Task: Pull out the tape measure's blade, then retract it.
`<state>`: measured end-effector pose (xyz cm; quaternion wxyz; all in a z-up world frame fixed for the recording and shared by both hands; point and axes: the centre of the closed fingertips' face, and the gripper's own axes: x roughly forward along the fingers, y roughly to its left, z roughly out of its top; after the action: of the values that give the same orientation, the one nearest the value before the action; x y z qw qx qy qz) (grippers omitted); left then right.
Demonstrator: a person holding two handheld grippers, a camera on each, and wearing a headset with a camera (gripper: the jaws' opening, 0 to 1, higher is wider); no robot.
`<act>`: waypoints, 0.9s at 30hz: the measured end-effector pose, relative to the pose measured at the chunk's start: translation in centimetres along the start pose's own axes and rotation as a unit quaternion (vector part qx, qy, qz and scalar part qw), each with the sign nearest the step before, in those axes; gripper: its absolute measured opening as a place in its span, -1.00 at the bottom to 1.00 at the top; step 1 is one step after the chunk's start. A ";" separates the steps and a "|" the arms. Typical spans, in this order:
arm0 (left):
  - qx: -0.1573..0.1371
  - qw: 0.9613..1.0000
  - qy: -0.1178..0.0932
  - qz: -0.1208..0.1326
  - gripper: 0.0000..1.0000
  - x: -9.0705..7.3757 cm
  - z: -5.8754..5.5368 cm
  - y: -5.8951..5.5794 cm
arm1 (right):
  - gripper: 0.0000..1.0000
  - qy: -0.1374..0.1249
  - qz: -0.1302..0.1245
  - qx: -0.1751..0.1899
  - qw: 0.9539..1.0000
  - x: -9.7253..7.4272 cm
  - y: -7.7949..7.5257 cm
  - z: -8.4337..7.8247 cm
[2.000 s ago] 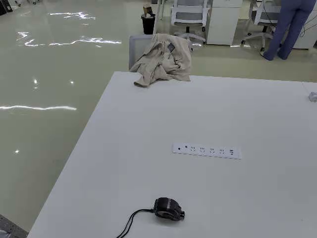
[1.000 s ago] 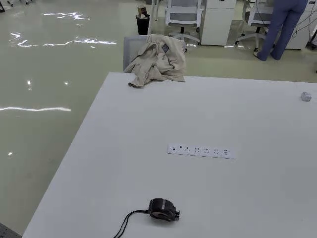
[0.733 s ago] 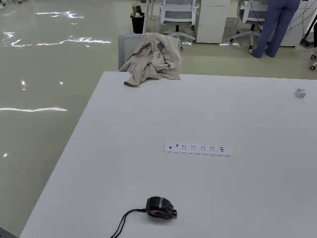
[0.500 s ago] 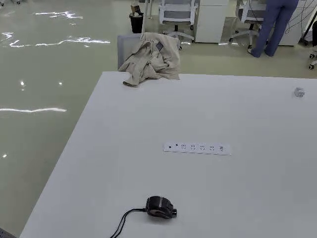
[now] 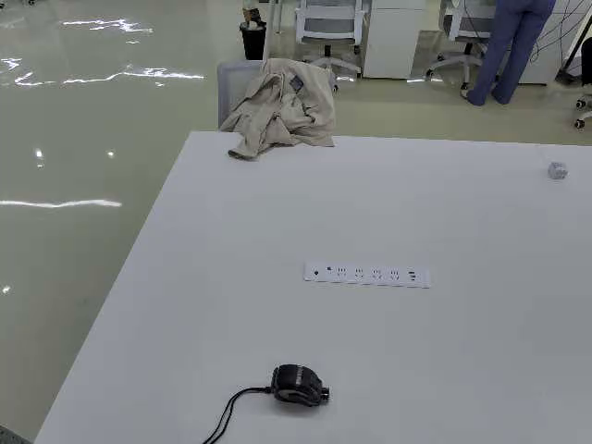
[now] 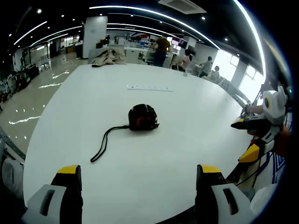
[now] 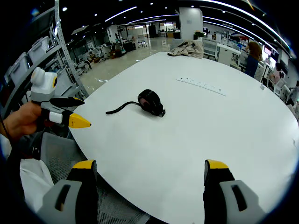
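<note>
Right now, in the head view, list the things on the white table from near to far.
Tape measure → power strip → small crumpled grey wad → beige jacket at the far edge.

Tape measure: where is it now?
Head view, bottom centre: the tape measure lies near the front edge of the table, on the viewer's side of the power strip.
</note>
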<state>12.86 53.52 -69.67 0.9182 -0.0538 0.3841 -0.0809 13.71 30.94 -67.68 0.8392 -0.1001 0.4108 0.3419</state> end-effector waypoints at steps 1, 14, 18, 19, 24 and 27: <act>0.000 1.000 0.000 0.000 1.00 0.0 0.0 0.0 | 0.95 -0.001 0.000 0.000 1.000 0.0 0.0 0.0; 0.001 1.000 0.002 0.000 1.00 0.2 -0.1 0.2 | 0.94 0.003 0.003 -0.007 1.000 0.6 -0.2 0.0; 0.002 1.000 0.002 0.001 1.00 0.3 0.0 0.4 | 0.94 0.005 0.004 -0.010 1.000 0.8 -0.3 0.1; 0.002 1.000 0.002 0.001 1.00 0.3 0.1 0.4 | 0.94 0.005 0.004 -0.010 1.000 0.8 -0.3 0.1; 0.002 1.000 0.001 0.002 1.00 0.6 0.1 0.6 | 0.94 0.005 0.006 -0.014 1.000 1.1 -0.5 0.3; 0.002 1.000 0.002 0.001 1.00 0.7 0.2 0.5 | 0.93 0.006 0.006 -0.015 1.000 1.2 -0.6 0.3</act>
<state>13.58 53.91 -70.12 0.9176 -0.0512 0.3858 -0.0811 14.80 31.22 -68.45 0.8330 -0.1127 0.4114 0.3525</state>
